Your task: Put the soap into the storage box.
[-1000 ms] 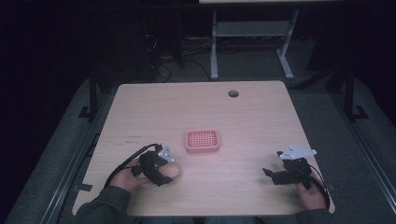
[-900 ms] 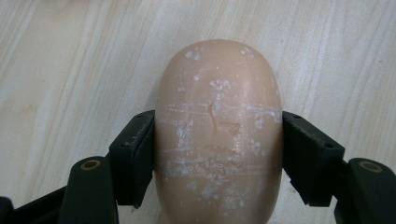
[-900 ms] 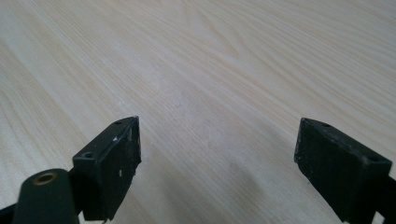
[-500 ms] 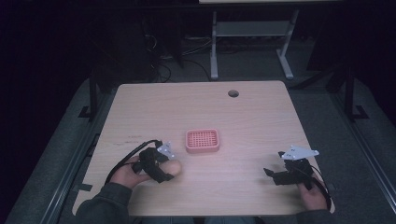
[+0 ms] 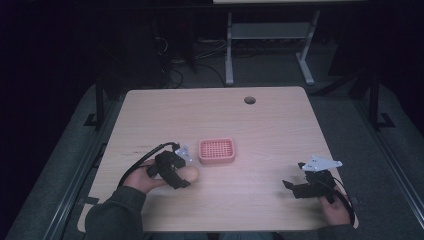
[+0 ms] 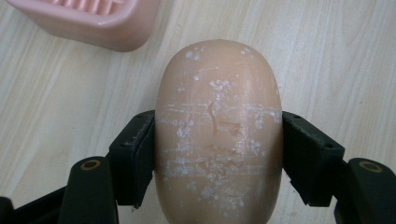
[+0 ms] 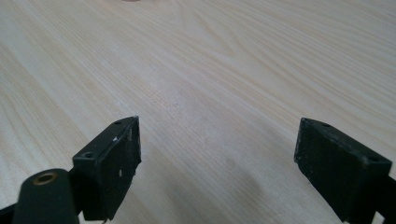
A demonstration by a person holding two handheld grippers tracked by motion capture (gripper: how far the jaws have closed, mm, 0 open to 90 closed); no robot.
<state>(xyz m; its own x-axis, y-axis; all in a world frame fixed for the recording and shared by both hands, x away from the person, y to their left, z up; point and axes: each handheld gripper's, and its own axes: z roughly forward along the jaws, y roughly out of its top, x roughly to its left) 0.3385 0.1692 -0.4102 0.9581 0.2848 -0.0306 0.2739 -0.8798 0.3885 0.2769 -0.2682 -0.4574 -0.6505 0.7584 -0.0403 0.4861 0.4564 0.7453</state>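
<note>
A peach oval bar of soap (image 6: 218,135), scuffed with white marks, sits clamped between the two black jaws of my left gripper (image 6: 218,154). In the high view the soap (image 5: 190,173) and left gripper (image 5: 181,175) are low over the table, just left of and nearer than a pink slotted soap dish (image 5: 217,151). A corner of that dish (image 6: 88,23) shows at the top left of the left gripper view. My right gripper (image 5: 294,187) rests near the table's front right, its jaws (image 7: 219,163) wide apart over bare wood, holding nothing.
The light wooden table (image 5: 270,130) has a round cable hole (image 5: 250,100) near its far edge. A white metal frame (image 5: 270,35) stands on the dark floor beyond the table. Grey flooring surrounds the table.
The left gripper with the soap has drifted slightly toward the front of the table. The right gripper has barely moved.
</note>
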